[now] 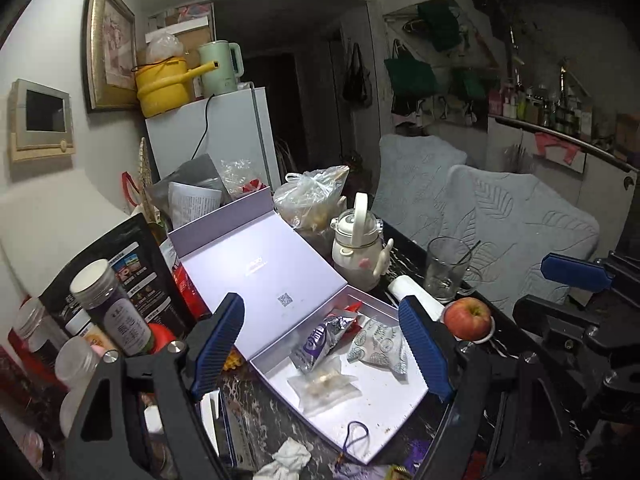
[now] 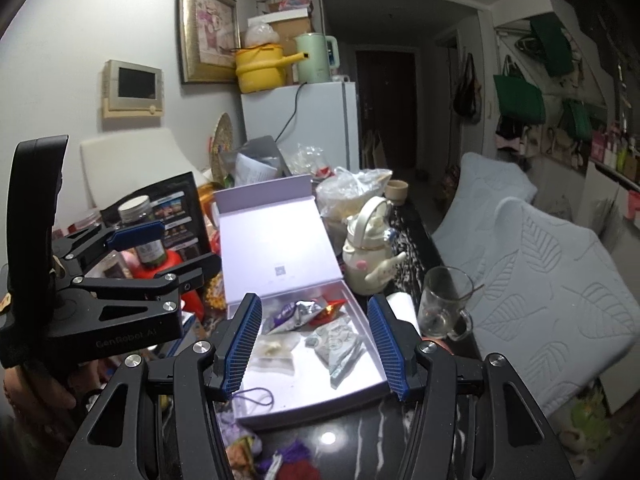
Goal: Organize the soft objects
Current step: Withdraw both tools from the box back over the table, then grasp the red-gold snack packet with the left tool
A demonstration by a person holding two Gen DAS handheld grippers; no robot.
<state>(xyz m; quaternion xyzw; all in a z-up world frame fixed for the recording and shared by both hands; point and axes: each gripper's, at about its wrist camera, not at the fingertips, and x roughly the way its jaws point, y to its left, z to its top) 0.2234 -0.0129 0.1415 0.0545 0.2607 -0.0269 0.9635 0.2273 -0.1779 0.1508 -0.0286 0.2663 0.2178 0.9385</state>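
Note:
An open lavender box point(image 1: 380, 404) lies on the dark marbled table with its lid point(image 1: 260, 272) folded back. Inside are a purple-silver packet point(image 1: 320, 340), a white patterned packet point(image 1: 380, 346), a clear packet point(image 1: 324, 386) and a red one point(image 1: 352, 312). My left gripper point(image 1: 322, 346) hangs open above the box, nothing between its blue pads. My right gripper point(image 2: 313, 348) is open too, above the same box point(image 2: 320, 392), and holds nothing. A crumpled white tissue point(image 1: 290, 456) and purple and red knitted pieces point(image 2: 292, 456) lie at the table's near edge.
Jars point(image 1: 112, 304) and a black pouch point(image 1: 120, 256) crowd the left of the box. Right of it stand a white kettle-shaped bottle point(image 1: 358, 248), a glass mug point(image 1: 446, 268) and an apple point(image 1: 468, 318). A plastic bag point(image 1: 312, 196) sits behind. Grey cushioned seats point(image 2: 540, 280) line the right.

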